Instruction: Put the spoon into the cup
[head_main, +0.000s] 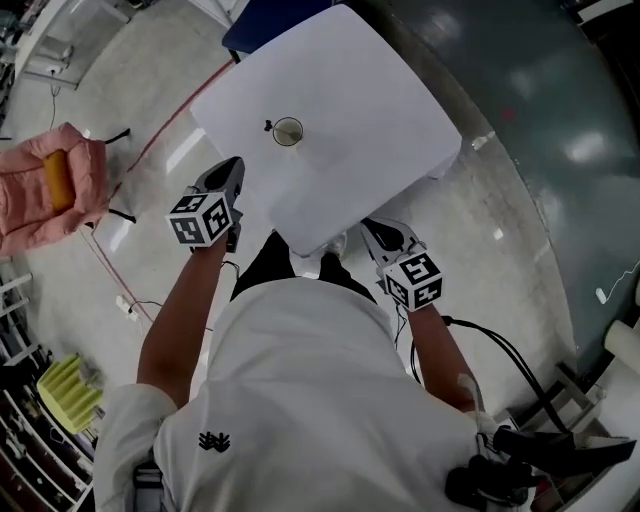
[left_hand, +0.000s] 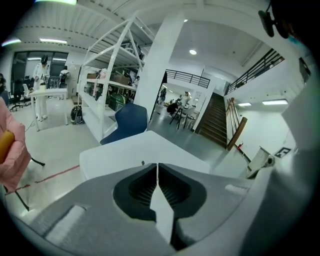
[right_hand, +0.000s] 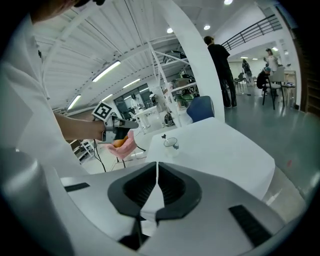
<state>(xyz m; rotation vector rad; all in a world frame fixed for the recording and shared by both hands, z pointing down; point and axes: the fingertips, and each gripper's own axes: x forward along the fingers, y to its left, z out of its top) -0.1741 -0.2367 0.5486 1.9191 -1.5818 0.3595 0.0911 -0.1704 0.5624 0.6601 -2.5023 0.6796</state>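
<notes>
The left gripper (left_hand: 157, 165) is closed, its dark pads pressed together tip to tip with nothing between them. The right gripper (right_hand: 157, 164) is closed too, and just as empty.

From where I stand, the person's left arm (head_main: 180, 320) is stretched forward and a little outward. It carries that gripper off the left side of the white table (head_main: 380, 150), above the floor rather than the tabletop. Its nose tips downward and points toward the middle of the table. The right arm (head_main: 440, 355) is bent closer to the body. Its gripper sits just beside the table's near corner, also angled down, with the marker cube (head_main: 413, 279) facing up.

The cup (head_main: 288, 131) stands alone on the tabletop, well apart from both grippers. A small dark piece shows at its rim on the left side. It looks like the end of the spoon (head_main: 268, 126) sticking out of the cup, though it is too small to make out clearly.

Beyond the table is a blue chair (left_hand: 129, 122), and off to the left a pink padded bundle (head_main: 45, 190) lies on the floor.
</notes>
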